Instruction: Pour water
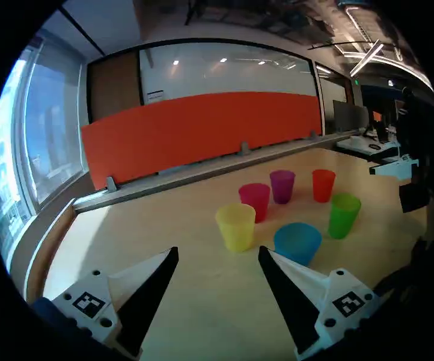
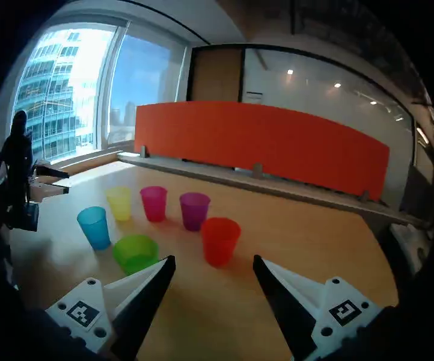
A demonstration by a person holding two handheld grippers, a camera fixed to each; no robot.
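Left gripper view: tapered plastic cups [image 1: 235, 227], pale wood table [image 1: 175, 224] — left gripper [image 1: 217, 248], right gripper [image 2: 214, 257] jaws apart.

yellow cup [image 1: 235, 225] | blue cup [image 1: 297, 240] | green cup [image 1: 343, 213] | orange partition [image 1: 205, 132]

This is an office. A big desk [image 2: 313, 240] has an orange screen [image 2: 265, 138], and large windows [image 2: 139, 96] show tall city buildings [image 2: 55, 90].

Blue cup [image 1: 297, 240] — base hidden behind the left gripper's [image 1: 217, 249] right finger. Green cup [image 2: 135, 253] — base hidden behind the right gripper's [image 2: 213, 257] left finger. Contents of either: cannot tell.
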